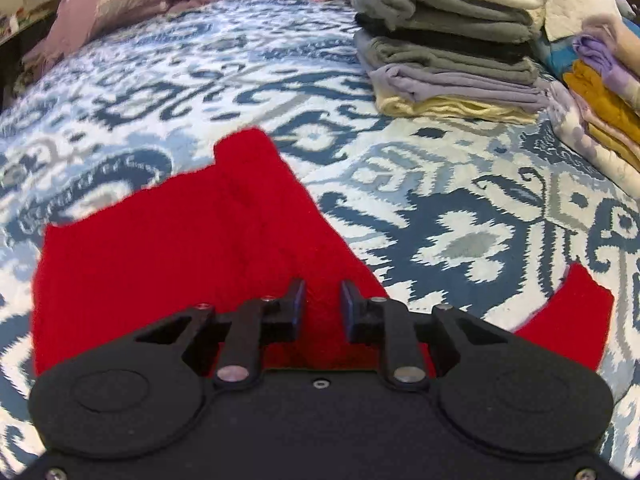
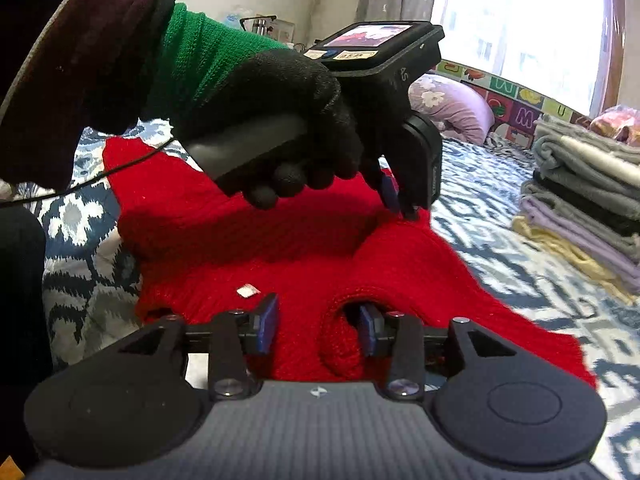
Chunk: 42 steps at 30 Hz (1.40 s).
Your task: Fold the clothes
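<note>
Red knit sweater [image 1: 168, 248] spread flat on patterned bed [image 1: 440, 208].
L claw [image 1: 322, 304] released, jaws apart above knit; R claw [image 2: 318, 322] released, one finger inside a knit fold.

Daylight floods in from the window [image 2: 516, 28], blown out to white glare. Below it, the gloved hand [image 2: 288, 120] throws a soft shadow on the red knit [image 2: 280, 236]. Both fisheye views bend and blur at the edges.
</note>
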Motion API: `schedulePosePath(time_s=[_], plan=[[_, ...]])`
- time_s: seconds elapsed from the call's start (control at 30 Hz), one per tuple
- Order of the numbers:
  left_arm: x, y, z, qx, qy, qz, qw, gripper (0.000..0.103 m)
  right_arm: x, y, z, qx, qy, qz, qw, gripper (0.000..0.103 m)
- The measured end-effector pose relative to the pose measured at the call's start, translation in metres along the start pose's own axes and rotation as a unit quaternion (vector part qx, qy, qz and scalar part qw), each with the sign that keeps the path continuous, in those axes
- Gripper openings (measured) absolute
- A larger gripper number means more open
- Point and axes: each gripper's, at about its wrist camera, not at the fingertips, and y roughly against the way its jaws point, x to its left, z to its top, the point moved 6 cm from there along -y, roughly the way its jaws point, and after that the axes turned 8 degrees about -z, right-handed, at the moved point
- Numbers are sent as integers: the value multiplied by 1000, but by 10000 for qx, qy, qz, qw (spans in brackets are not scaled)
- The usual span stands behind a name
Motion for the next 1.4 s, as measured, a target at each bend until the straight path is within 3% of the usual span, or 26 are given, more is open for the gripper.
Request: schedulePosePath(time_s=[0.13, 0.23, 0.37, 0.43, 0.47, 0.5, 0.57, 0.63, 0.77, 1.0, 1.07, 1.17, 1.23, 1.4], plan=[[-19, 31, 6, -162, -198, -107, 9996, 22, -2, 27, -6, 67, -92, 156, 9998, 53], [-44, 51, 11, -218, -476, -325, 9981, 30, -7, 31, -11, 112, -87, 93, 9999, 53], [-78, 64, 16, -224, -844, -556, 9946, 30, -9, 22, -5, -22, -249, 125, 9996, 53], [-91, 61, 15, -117, -947, -643, 9934, 30, -3, 13, -6, 42, -175, 238, 9996, 55], [-97, 56, 13, -21, -1037, -650, 9925, 31, 4, 2, -13, 319, -80, 365, 9988, 60], [-103, 51, 12, 92, -1140, -672, 9912, 31, 9, 1, -16, 243, 48, 303, 9992, 62], [-115, 40, 8, 306, -1322, -748, 9879, 44, 15, 3, -14, 187, 202, 273, 9992, 66], [-123, 28, 4, 497, -1471, -828, 9844, 48, 17, 4, -13, 162, 247, 278, 9992, 67], [-137, -5, 0, 943, -1765, -968, 9750, 47, 16, 4, -11, 171, 131, 355, 9991, 67], [-166, -46, -9, 1593, -2336, -1425, 9486, 47, 17, 1, -12, 184, 166, 414, 9988, 69], [-169, -52, -12, 1687, -2362, -1575, 9439, 29, 16, 1, -12, 192, 158, 439, 9987, 70], [-171, -45, -14, 1538, -2383, -1735, 9431, 13, 16, 1, -12, 196, 163, 459, 9986, 71], [-167, -33, -15, 1326, -2350, -1776, 9464, 11, 16, 2, -11, 198, 148, 466, 9986, 71], [-134, 30, 1, 115, -1833, -2031, 9618, 11, 16, 2, -10, 203, 112, 448, 9987, 71]])
